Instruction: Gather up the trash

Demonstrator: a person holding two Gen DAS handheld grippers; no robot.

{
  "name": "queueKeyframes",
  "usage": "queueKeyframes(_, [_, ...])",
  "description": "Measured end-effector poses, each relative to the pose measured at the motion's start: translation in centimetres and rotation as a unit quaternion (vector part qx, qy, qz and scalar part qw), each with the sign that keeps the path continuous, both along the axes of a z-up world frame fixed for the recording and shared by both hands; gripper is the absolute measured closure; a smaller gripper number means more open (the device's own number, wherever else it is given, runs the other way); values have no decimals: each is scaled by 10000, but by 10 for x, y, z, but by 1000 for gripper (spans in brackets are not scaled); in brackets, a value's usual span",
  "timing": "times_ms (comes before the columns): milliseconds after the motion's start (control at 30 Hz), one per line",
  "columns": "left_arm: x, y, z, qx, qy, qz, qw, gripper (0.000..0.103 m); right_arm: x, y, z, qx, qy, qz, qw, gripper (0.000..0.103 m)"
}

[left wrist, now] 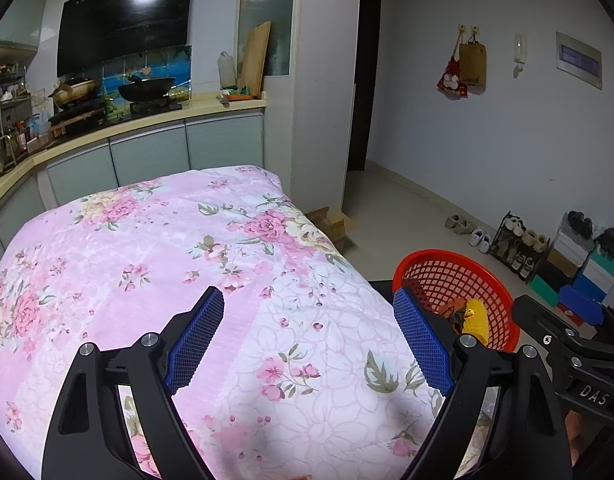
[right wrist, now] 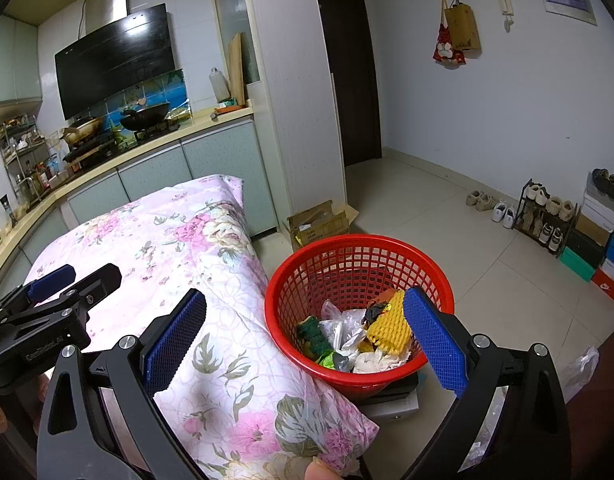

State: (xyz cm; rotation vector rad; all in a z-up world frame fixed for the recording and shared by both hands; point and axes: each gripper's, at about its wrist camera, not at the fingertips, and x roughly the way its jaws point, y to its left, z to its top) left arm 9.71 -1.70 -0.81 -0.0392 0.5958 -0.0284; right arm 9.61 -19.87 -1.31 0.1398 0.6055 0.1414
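both tongs, left (left wrist: 309, 344) and right (right wrist: 303, 342), stand apart, empty; we risk snagging the quilt (left wrist: 187, 248) or tipping the basket (right wrist: 359, 256).

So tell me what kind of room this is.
Most likely a home kitchen that opens onto an entry area. A range hood hangs over a wok on the stove, a shoe rack stands by the wall, and a red basket holds trash.

Left gripper (left wrist: 309, 346) and right gripper (right wrist: 305, 342) both gape wide, holding nothing.
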Motion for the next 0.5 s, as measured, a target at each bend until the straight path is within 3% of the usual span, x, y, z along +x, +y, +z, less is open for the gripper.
queueKeyframes(500, [-2,3,-2,-137,53,-142,9998,19,0,-1,-1,2,20,-3,10000,7])
